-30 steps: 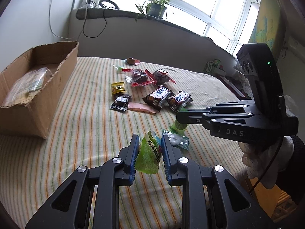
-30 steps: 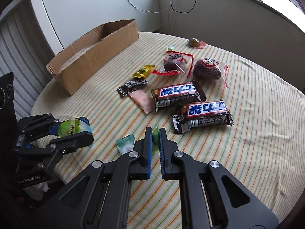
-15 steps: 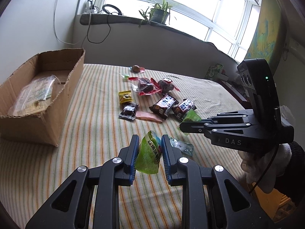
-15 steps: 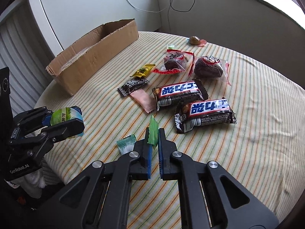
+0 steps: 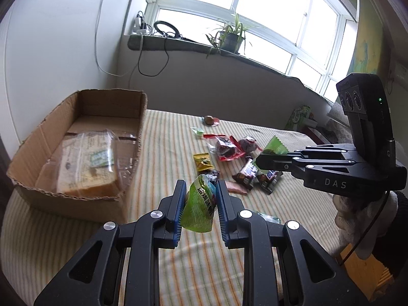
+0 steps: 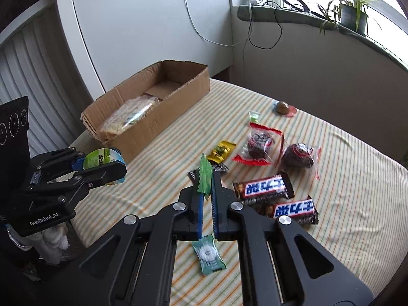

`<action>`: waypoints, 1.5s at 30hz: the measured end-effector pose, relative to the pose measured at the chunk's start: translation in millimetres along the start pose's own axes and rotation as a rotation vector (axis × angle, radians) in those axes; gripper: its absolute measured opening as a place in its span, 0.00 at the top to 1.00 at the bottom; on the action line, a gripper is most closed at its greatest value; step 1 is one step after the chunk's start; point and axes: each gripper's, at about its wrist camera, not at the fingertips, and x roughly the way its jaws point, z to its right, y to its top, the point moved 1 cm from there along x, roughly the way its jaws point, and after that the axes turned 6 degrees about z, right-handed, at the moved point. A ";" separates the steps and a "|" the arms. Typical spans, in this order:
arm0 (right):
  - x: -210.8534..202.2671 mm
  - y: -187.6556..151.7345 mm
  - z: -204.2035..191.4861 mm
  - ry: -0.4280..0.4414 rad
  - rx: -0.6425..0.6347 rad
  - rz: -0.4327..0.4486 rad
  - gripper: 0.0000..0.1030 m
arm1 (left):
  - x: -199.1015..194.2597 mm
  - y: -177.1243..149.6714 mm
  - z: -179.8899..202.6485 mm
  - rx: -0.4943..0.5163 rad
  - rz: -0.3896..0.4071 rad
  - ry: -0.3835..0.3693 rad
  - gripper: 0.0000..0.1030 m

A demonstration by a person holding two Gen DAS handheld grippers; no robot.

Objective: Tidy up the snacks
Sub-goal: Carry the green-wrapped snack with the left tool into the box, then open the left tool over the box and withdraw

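At the far left stands the cardboard box, open on top, with a clear-wrapped packet lying flat inside it. Next to the right, the left tool is clenched on a green pouch with white letters; the pouch sits between the blue pads and stands upright, its long axis going up and down, its rounded top above the fingertips, lifted over the striped counter. Further right, the right tool is clamped on a small green wrapper with a zigzag edge; this thin wrapper sticks up out of the closed tips, and its long axis follows the fingers, pointing away from the hand. Below this tool a teal candy packet lies flat on the counter. To the right of it lie two brown chocolate bars with blue letters, side by side, their long axes across the view. Behind them are two dark round cakes in red-edged wrap and a yellow sachet.
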 end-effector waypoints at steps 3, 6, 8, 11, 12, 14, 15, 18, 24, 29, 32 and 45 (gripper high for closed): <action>7.7 17.6 -11.0 0.019 -0.013 0.011 0.95 | -6.1 9.9 -16.0 -0.016 0.022 0.024 0.79; 16.2 36.4 -24.0 0.042 -0.032 0.022 0.95 | -10.0 19.4 -34.5 -0.033 0.039 0.053 0.79; 23.1 48.5 -35.9 0.056 -0.054 0.029 0.95 | -13.0 23.5 -46.2 -0.044 0.047 0.072 0.79; 33.5 64.5 -50.5 0.075 -0.081 0.035 0.95 | -17.2 29.4 -61.9 -0.053 0.061 0.105 0.79; 37.3 68.6 -54.7 0.081 -0.087 0.036 0.95 | -17.5 31.3 -66.4 -0.057 0.064 0.115 0.79; 46.6 76.4 -64.7 0.088 -0.103 0.035 0.95 | -18.2 34.7 -75.8 -0.066 0.069 0.133 0.79; 51.3 80.1 -69.4 0.090 -0.115 0.036 0.95 | -18.2 36.2 -79.7 -0.071 0.073 0.141 0.79; 64.1 88.0 -79.5 0.099 -0.125 0.030 0.95 | -17.3 40.5 -90.5 -0.077 0.078 0.165 0.79; 86.8 99.7 -88.3 0.107 -0.125 0.011 0.95 | -15.6 45.8 -108.4 -0.088 0.078 0.201 0.79; 101.8 103.7 -90.6 0.122 -0.115 -0.010 0.95 | -12.3 44.1 -116.6 -0.104 0.068 0.217 0.79; 106.8 104.6 -93.4 0.127 -0.118 -0.013 0.95 | -12.1 44.7 -118.5 -0.111 0.069 0.218 0.79; 90.7 110.4 -87.6 0.105 -0.096 0.050 0.13 | -17.7 46.5 -121.7 -0.118 0.082 0.258 0.54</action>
